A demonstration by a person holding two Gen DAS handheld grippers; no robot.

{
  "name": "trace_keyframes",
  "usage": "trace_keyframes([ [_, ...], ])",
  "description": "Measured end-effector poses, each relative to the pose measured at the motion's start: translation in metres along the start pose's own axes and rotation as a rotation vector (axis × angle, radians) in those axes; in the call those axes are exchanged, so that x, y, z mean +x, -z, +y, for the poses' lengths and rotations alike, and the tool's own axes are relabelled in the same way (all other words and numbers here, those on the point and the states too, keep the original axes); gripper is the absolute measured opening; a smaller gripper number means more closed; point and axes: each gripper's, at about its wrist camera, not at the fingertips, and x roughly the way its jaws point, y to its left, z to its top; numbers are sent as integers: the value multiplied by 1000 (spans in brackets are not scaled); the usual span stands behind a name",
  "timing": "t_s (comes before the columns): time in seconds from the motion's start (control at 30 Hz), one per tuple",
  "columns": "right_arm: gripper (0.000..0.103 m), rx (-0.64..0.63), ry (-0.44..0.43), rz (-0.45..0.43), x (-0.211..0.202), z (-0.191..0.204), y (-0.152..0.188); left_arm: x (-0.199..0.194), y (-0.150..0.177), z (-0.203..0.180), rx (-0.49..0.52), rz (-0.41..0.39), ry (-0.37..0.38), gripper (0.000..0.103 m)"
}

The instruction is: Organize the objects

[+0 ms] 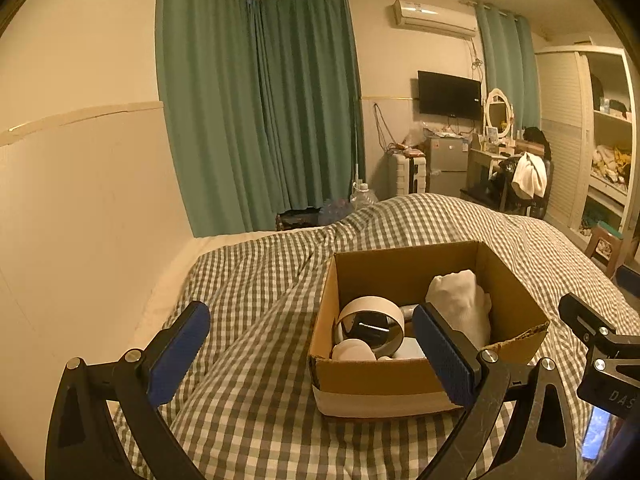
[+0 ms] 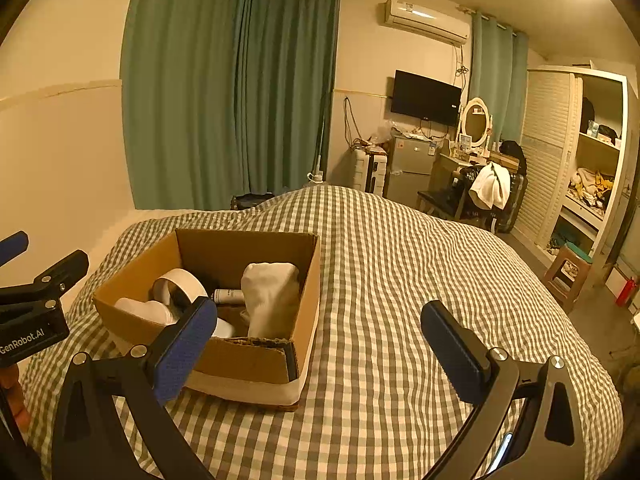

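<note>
Nearest, the left gripper [image 1: 310, 354] and right gripper [image 2: 320, 354] hover spread wide and empty, black angular arms ending in ribbed blue pads [image 2: 186, 346]. Beneath them lies a bed [image 2: 400, 280] under a soft, rumpled green-and-white checked cover. On its near-left part sits an open, square cardboard box [image 2: 256, 360], corrugated edges torn, a pale band round its base. Inside lie a broad tape roll [image 1: 372, 320], a white bundled cloth [image 2: 272, 296], a small cylindrical tube [image 2: 228, 295] and smooth rounded white items. Beyond, pleated teal curtains [image 2: 224, 92] hang.
</note>
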Motion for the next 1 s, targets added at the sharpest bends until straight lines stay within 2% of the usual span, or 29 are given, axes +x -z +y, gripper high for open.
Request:
trace_keyframes([
  [1.0, 102, 9, -6, -4, -6, 1, -3, -1, 0, -2, 11, 11, 14, 103],
])
